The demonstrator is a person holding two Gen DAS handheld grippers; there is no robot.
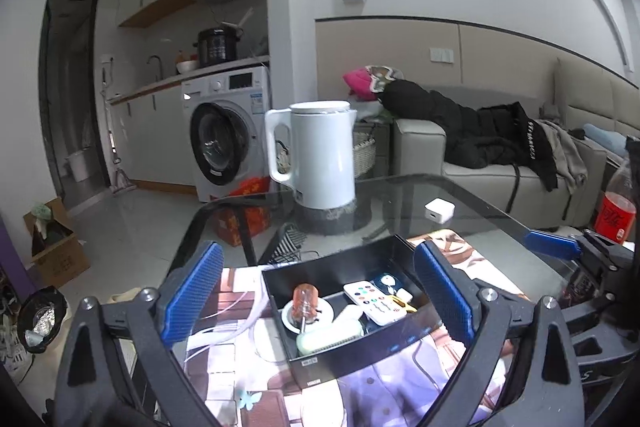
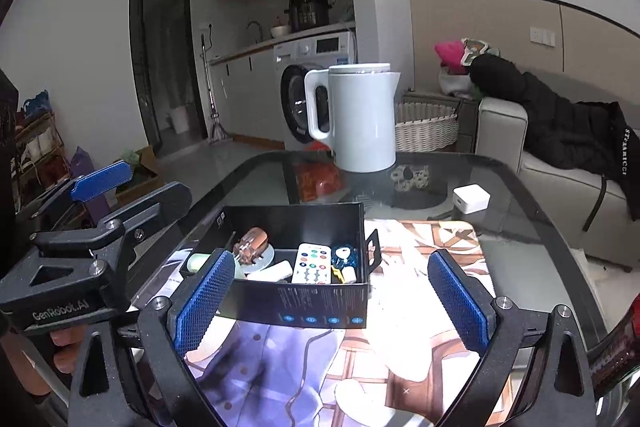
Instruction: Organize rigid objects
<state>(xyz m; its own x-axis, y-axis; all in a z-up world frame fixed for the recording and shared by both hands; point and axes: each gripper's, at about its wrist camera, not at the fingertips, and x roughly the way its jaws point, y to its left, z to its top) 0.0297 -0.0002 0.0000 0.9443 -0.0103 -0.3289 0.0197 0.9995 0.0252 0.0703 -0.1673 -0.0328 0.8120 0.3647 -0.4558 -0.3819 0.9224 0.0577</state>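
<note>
So the black box (image 2: pixel 316 301) is a shallow open-top cardboard rectangle with matte walls and small print on the side, sitting on a glossy printed mat (image 2: pixel 404 347) in the middle of the glass tabletop (image 2: pixel 532 227). Inside it's pretty packed: a flat white remote (image 2: pixel 311 264) with coloured round buttons, a screwdriver (image 1: pixel 306 301) with a chunky clear orange plastic handle lying over a small round white dish (image 1: pixel 308 315), a rounded white bar-shaped thing (image 2: pixel 276 271), a pale green oblong piece (image 1: pixel 328 337), plus a blue-and-white bit and a yellow clip at the remote's side that I can't really make out.

Left hand-held gripper (image 1: pixel 318 301) has its jaws wide apart, nothing between the knobbly blue rubber pads, box just ahead of it. Right hand-held gripper (image 2: pixel 332 301) is the same: spread wide, empty, framing the near wall of the box without touching it.

Further back on the glass there's a tall smooth white kettle (image 2: pixel 360 117) with a loop handle, and a little white cube charger (image 2: pixel 471 198). A red-labelled soda bottle (image 1: pixel 616 213) stands at the right edge.
</note>
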